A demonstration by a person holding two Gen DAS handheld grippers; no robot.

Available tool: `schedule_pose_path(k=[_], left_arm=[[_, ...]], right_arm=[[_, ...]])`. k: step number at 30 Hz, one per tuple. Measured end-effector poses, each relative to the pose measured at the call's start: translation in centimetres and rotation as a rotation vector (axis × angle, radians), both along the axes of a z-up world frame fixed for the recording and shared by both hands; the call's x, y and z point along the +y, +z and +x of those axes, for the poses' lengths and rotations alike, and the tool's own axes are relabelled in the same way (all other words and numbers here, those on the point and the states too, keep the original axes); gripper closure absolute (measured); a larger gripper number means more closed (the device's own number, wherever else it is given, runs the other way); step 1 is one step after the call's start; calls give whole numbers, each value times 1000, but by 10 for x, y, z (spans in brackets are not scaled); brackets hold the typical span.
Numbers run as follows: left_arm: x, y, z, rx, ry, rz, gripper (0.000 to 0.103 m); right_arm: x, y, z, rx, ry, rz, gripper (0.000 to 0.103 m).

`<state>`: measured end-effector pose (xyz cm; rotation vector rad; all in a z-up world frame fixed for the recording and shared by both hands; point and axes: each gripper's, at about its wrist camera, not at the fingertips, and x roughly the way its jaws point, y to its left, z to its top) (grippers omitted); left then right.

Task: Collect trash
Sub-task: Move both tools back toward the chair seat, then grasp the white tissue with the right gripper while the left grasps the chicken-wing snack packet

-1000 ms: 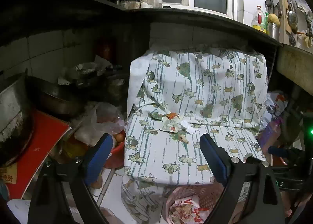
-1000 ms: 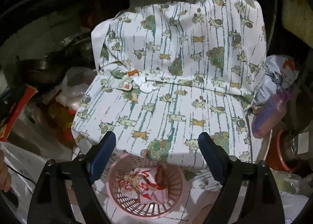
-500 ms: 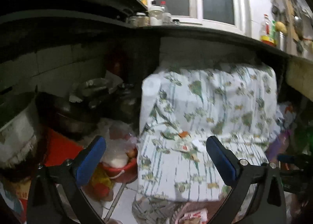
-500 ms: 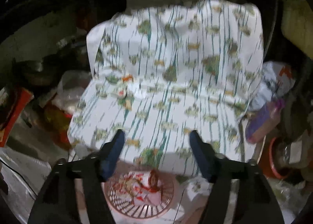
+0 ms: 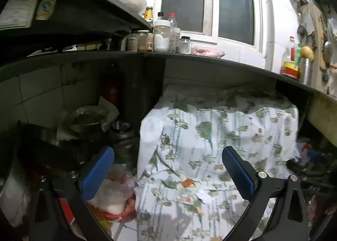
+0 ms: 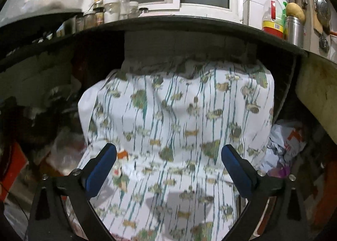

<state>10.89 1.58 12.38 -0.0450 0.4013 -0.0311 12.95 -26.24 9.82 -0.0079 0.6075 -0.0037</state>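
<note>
Far left under the dark counter (image 5: 210, 60): a dark pan (image 5: 52, 152) and a foil-covered bowl (image 5: 88, 116), below them a red basin (image 5: 118, 213) with a clear plastic bag (image 5: 113, 190) in it. Left tongs (image 5: 167, 175) spread wide, nothing between the pads. Centre: printed cloth (image 5: 221, 135) draped over something bulky below the counter; the trash scraps (image 5: 187, 190), an orange bit and small white wrapper pieces, lie on its flat lower part, motion-blurred. In the right wrist view those scraps (image 6: 122, 163) sit just beside the left pad. Right tongs (image 6: 168, 167) opening, nothing between them, only cloth behind. Right of the cloth: crumpled white-and-orange bag (image 6: 284, 142). On the counter, jars (image 5: 162, 36) at left, oil bottle (image 6: 271, 17) at right.
</note>
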Motion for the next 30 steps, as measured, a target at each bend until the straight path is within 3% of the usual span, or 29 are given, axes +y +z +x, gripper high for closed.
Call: schedule_pose_path(k=[4, 7, 9, 11, 14, 20, 24, 27, 30], left_arm=[[5, -35, 25, 34, 14, 87, 0], [18, -75, 56, 177, 21, 120, 0], [25, -83, 73, 215, 34, 110, 0], [31, -87, 88, 235, 43, 91, 0], [38, -97, 103, 270, 67, 75, 0], [46, -126, 134, 379, 90, 28, 0], [49, -138, 157, 433, 85, -25, 0], [46, -147, 173, 456, 102, -11, 0], [42, -155, 187, 487, 104, -27, 0]], right_arm=[[-2, -10, 27, -17, 1, -12, 4], [3, -29, 56, 38, 20, -50, 4], [1, -44, 74, 82, -3, -20, 4], [-8, -63, 86, 125, -29, 88, 4], [-20, -102, 109, 267, -47, 193, 4], [-31, -155, 157, 400, -87, 158, 4], [-30, -187, 180, 522, -48, 267, 4], [-15, -212, 187, 592, -9, 296, 4], [11, -244, 195, 683, 41, 246, 16]])
